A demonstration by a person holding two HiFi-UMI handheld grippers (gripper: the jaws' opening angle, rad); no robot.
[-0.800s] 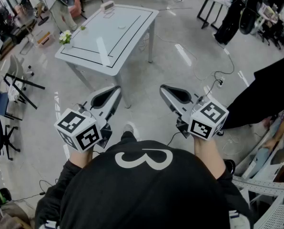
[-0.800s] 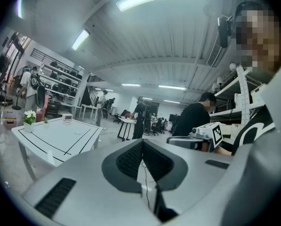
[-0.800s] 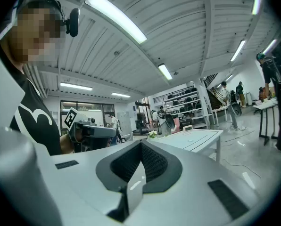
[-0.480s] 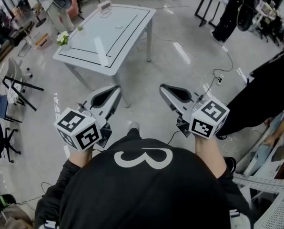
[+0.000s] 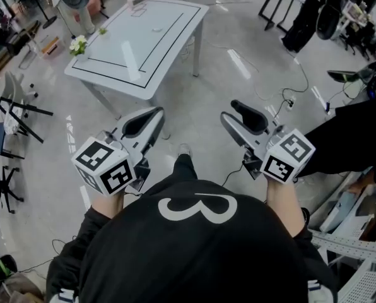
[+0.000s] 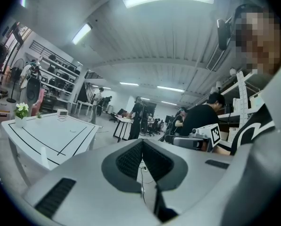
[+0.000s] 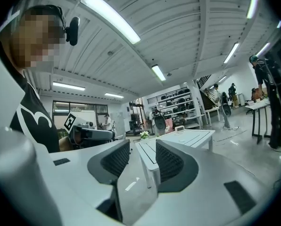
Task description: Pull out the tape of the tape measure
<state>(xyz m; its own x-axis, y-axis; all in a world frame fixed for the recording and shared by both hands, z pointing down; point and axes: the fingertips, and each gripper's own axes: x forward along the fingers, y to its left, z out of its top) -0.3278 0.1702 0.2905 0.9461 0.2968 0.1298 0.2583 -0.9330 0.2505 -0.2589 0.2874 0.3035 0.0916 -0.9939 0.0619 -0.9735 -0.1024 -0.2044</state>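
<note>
Far from the table (image 5: pixel 112 55), with left gripper (image 5: pixel 149 117) shut, right gripper (image 5: pixel 241 113) half open, both empty. Not started; probably walk over, find tape measure.

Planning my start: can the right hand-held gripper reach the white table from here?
Probably not: the right hand-held gripper, jaws open and empty, hangs over floor, apart from the white table. The way looks free; stepping closer should do.
</note>
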